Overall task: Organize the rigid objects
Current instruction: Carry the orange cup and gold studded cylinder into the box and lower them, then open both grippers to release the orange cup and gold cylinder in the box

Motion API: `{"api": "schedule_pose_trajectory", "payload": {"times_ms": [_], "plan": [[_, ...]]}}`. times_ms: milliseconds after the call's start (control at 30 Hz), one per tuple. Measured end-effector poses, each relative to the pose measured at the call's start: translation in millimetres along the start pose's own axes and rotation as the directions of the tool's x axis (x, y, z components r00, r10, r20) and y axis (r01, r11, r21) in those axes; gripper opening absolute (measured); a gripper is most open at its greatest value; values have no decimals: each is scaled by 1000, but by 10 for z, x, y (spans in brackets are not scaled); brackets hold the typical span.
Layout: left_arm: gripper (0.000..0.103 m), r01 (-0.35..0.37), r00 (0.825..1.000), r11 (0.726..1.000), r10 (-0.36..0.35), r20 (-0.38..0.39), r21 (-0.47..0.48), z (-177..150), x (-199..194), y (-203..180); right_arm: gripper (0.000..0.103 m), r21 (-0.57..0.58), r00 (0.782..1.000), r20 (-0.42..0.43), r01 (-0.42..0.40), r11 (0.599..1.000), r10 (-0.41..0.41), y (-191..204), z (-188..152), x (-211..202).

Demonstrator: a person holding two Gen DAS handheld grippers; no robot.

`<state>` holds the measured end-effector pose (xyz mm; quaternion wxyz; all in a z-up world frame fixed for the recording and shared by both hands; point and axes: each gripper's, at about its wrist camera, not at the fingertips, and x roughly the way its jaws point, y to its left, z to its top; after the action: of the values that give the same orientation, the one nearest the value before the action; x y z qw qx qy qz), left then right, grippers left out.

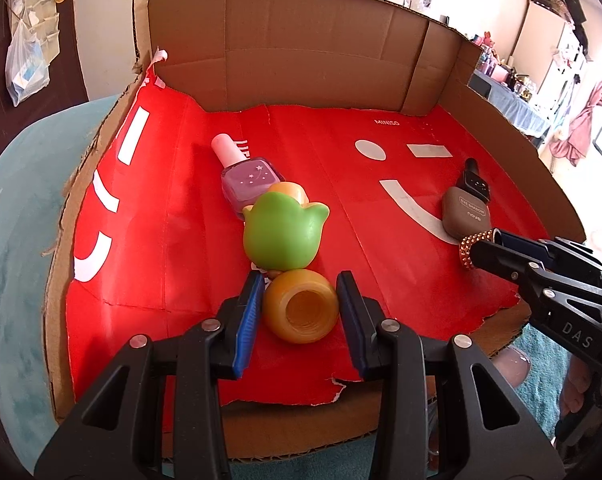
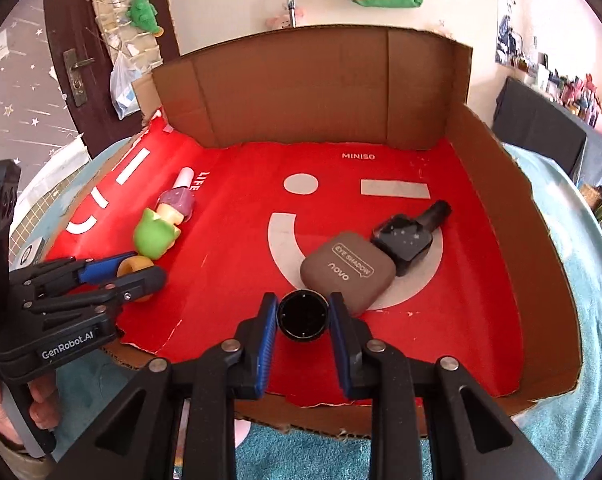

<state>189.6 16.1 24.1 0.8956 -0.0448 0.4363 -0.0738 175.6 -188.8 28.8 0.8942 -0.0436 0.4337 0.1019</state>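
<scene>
Two grips: left gripper (image 1: 299, 308) jaws clamp glossy orange pot (image 1: 301, 309); right gripper (image 2: 303, 314) jaws clamp studded black cylinder (image 2: 302, 315).

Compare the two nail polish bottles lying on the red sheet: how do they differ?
The purple bottle has a pale pink cap and lies left, touching the green toy. The black bottle has a black cap and lies right, against the eyeshadow case. Both lie flat, ungripped.

Green toy (image 1: 281, 232), purple star-speckled bottle (image 1: 251, 180), possibly brown eyeshadow case (image 2: 347, 271)
</scene>
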Motion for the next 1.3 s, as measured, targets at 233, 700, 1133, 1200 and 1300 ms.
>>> {"api": "schedule_pose_trajectory", "payload": {"times_ms": [233, 700, 1133, 1200, 1300], "plan": [[36, -3, 1000, 1000, 3, 1, 2, 1, 4, -1, 27, -11, 1000, 8, 24, 1000, -23, 25, 10, 19], [37, -20, 1000, 1000, 20, 5, -2, -1, 5, 11, 28, 11, 1000, -17, -6, 1000, 6, -13, -26, 82], [58, -15, 1000, 1000, 14, 7, 6, -7, -27, -20, 38, 9, 1000, -7, -14, 1000, 14, -7, -41, 55], [59, -16, 1000, 1000, 16, 11, 4, -7, -49, -22, 44, 8, 1000, -4, -16, 1000, 16, 3, -44, 40], [60, -25, 1000, 1000, 25, 12, 3, -18, -82, -32, 54, 6, 1000, 13, -12, 1000, 12, 12, -45, -10]]}}
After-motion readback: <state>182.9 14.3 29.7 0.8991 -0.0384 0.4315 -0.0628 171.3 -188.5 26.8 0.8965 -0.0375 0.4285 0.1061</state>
